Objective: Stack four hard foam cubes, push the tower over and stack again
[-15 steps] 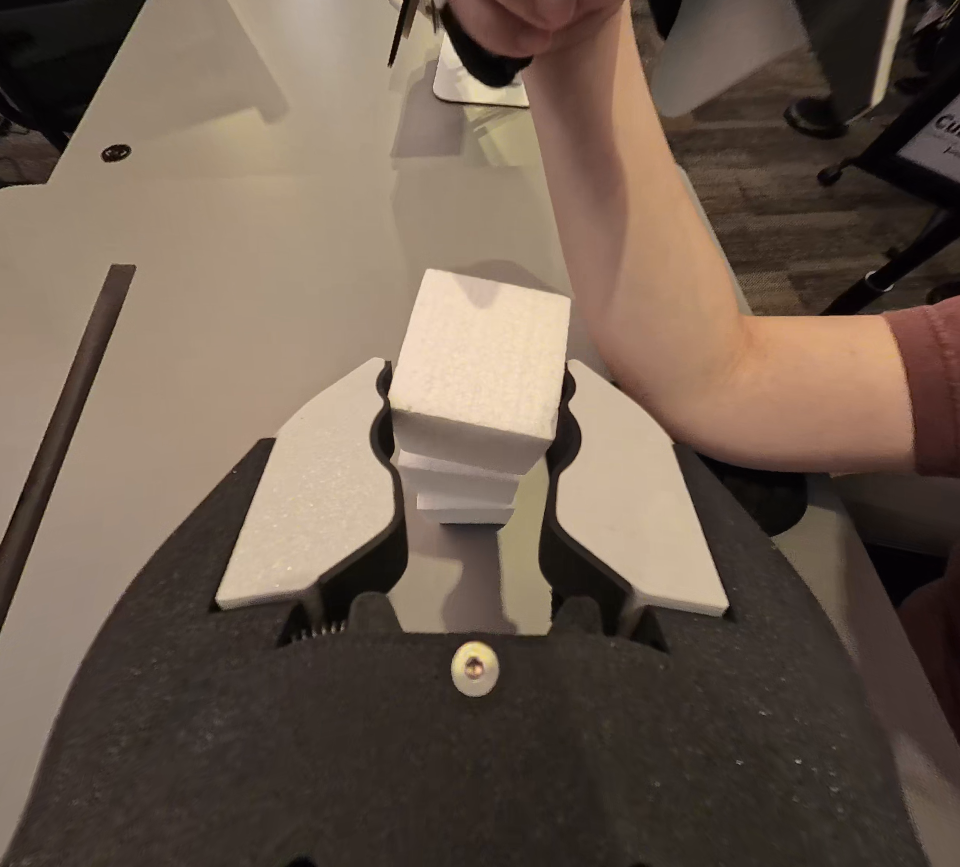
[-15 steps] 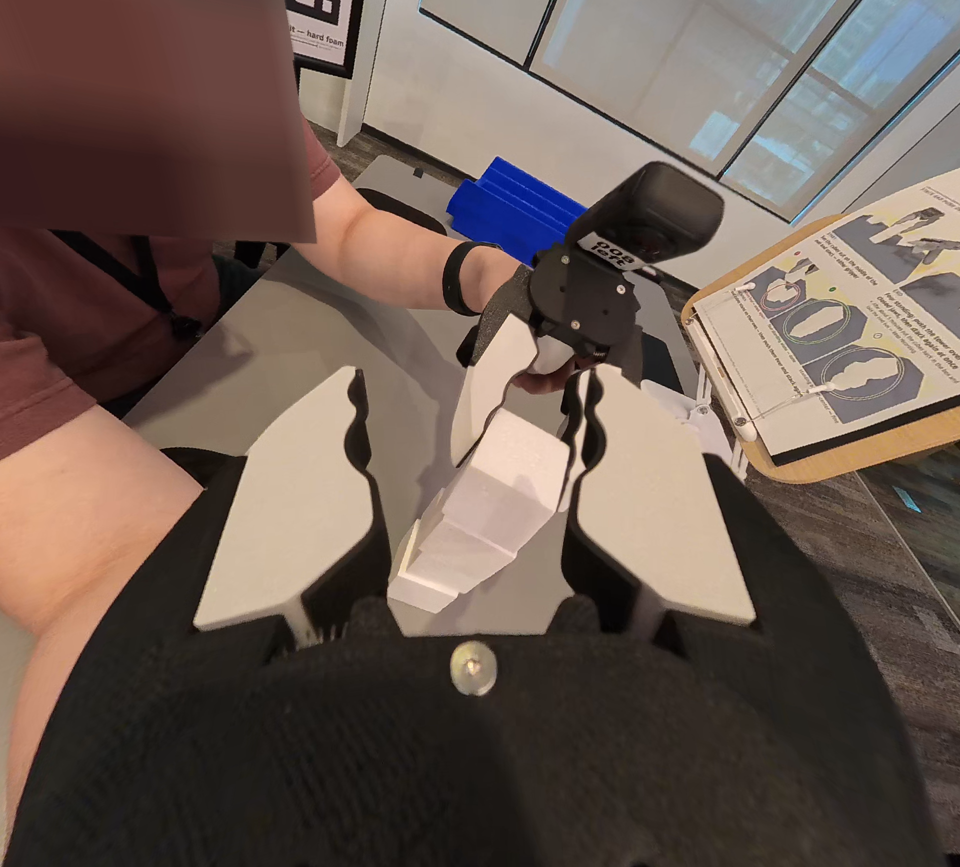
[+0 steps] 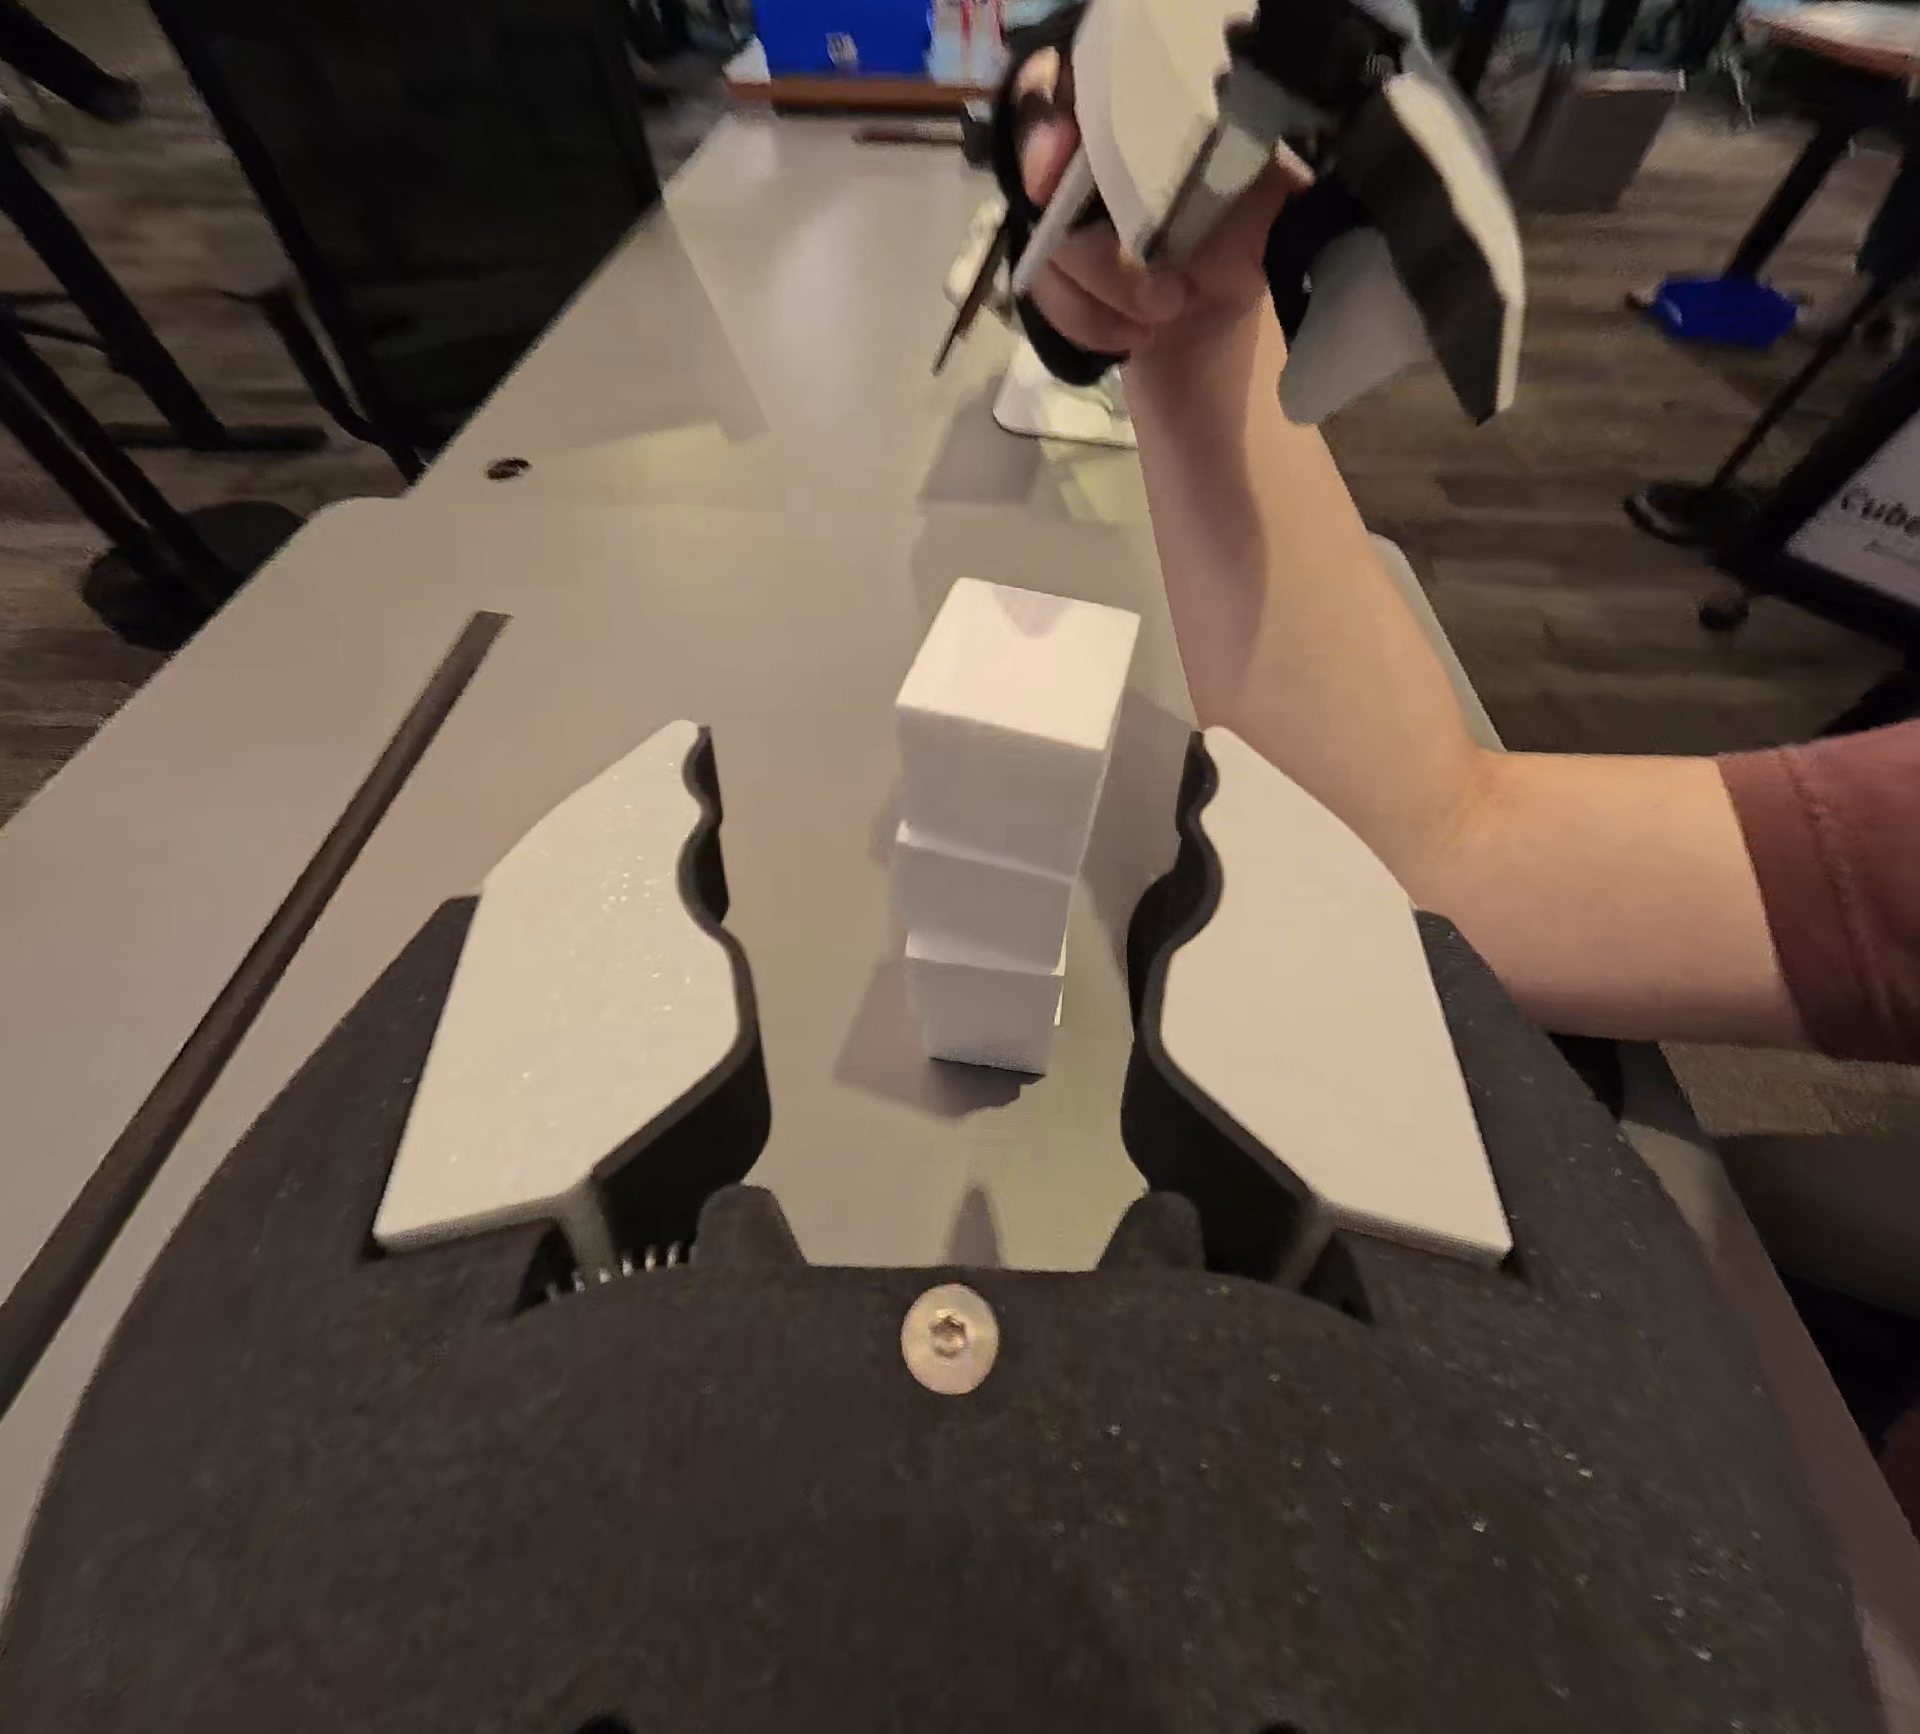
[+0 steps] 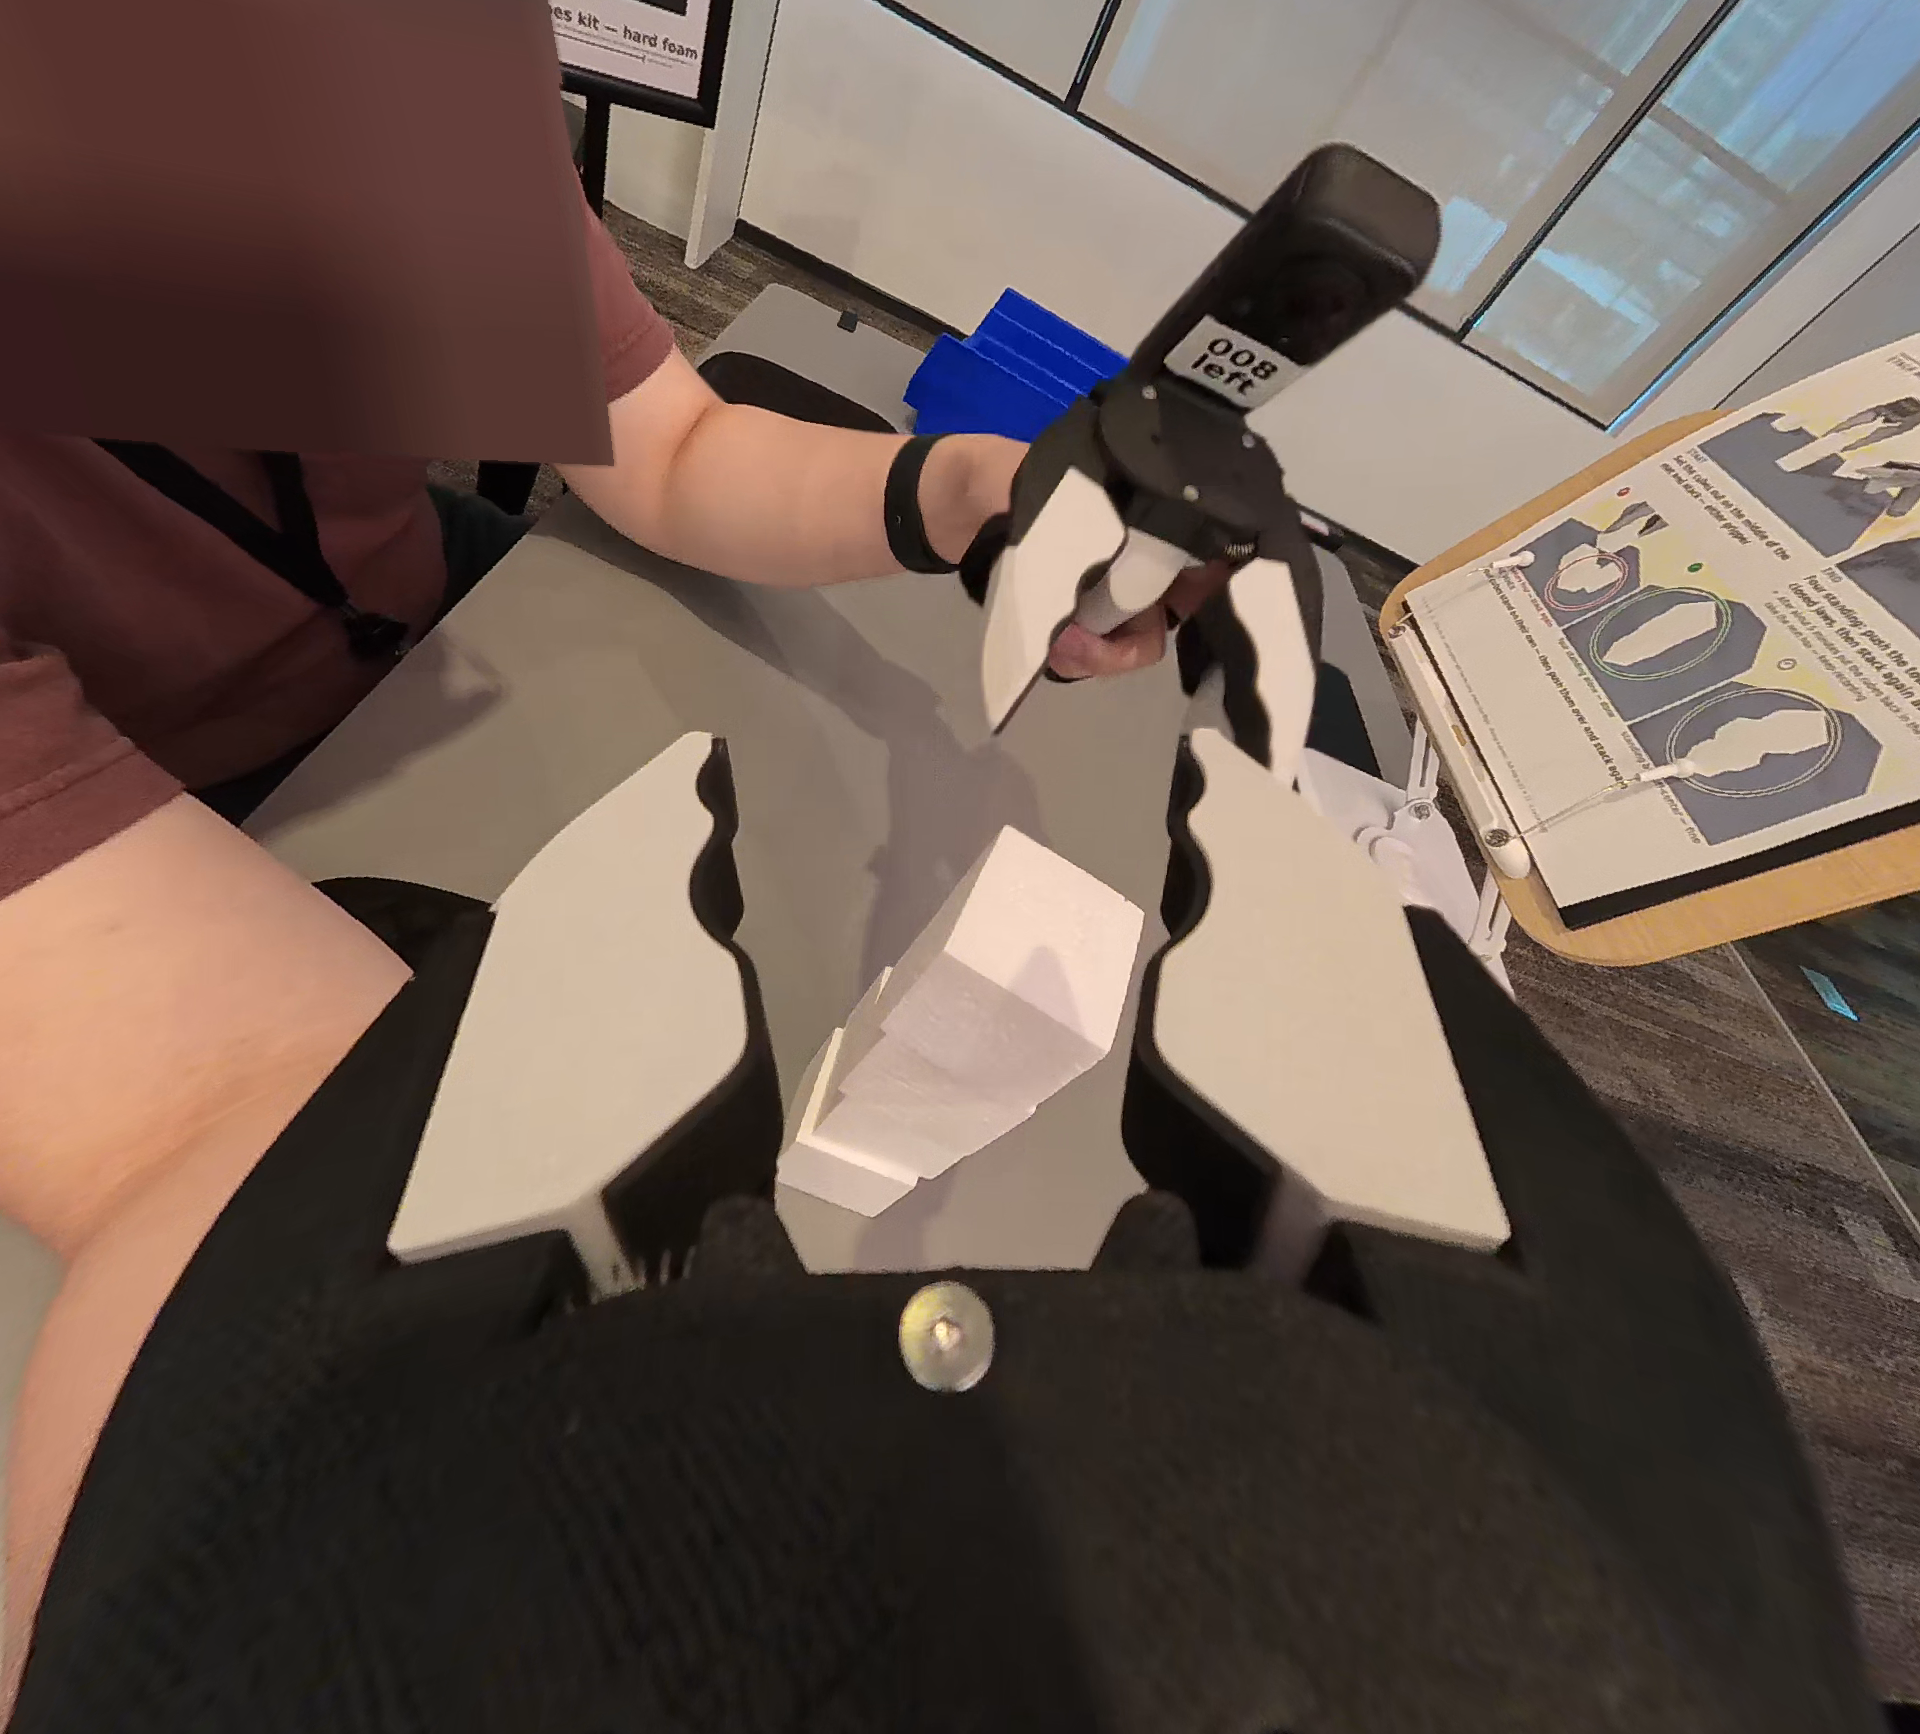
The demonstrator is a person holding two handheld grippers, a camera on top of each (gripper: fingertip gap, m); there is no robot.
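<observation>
A slightly staggered tower of white foam cubes stands on the grey table. My left gripper is open. The tower shows in the gap between its fingers and touches neither of them. In the right wrist view the tower is seen from above, between the open fingers of my right gripper, also untouched. The right gripper also shows in the left wrist view, held high behind the tower, open and empty. The left gripper also shows in the right wrist view, raised beyond the tower.
The person's forearm rises just right of the tower. A dark groove runs along the table's left side. A white stand base sits at the far end. A black chair stands to the left. An instruction board is at the right.
My left gripper has opened, let go of the top cube and drawn back from the tower. The right gripper has shifted a little and stays open above the tower.
</observation>
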